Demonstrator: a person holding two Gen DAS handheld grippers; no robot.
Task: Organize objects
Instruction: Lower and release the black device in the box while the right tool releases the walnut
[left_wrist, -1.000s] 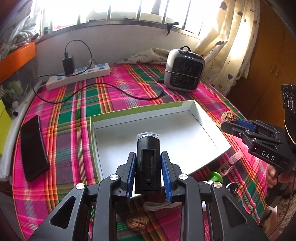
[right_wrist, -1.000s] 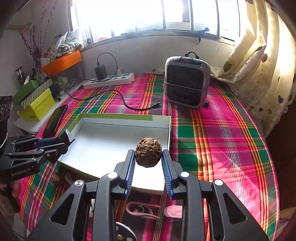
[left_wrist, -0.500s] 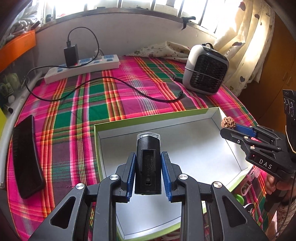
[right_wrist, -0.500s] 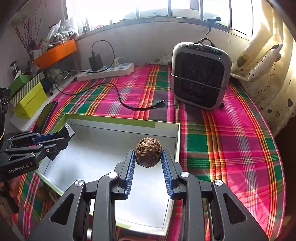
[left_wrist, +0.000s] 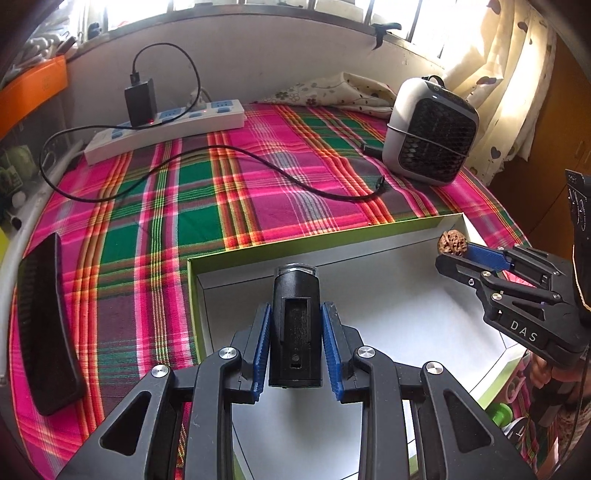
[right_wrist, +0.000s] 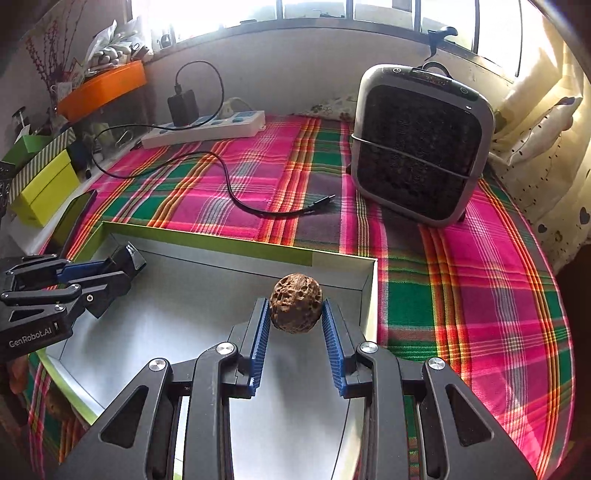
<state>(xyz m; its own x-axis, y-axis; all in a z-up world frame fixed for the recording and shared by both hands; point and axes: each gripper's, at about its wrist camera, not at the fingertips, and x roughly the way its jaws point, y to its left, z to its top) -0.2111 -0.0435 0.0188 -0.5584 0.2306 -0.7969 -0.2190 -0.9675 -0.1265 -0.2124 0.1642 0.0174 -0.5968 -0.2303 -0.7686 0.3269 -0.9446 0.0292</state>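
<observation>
Walnut (right_wrist: 295, 309) pinched in the right gripper (right_wrist: 295, 328) fills the right view — only the left view shows the left gripper (left_wrist: 295, 328) clamping a black block (left_wrist: 295, 325) over the box (left_wrist: 369, 232).

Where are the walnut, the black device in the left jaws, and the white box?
walnut (right_wrist: 296, 308), right wrist view, middle of its shell.
black device (left_wrist: 295, 325), left wrist view, centre of its body.
white box (right_wrist: 236, 251), right wrist view, far green rim.

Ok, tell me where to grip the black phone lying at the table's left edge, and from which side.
Grip the black phone across its narrow width, mid-length, coming down from above. It lies flat on the plaid cloth, so only its long side edges offer a pinch.
</observation>
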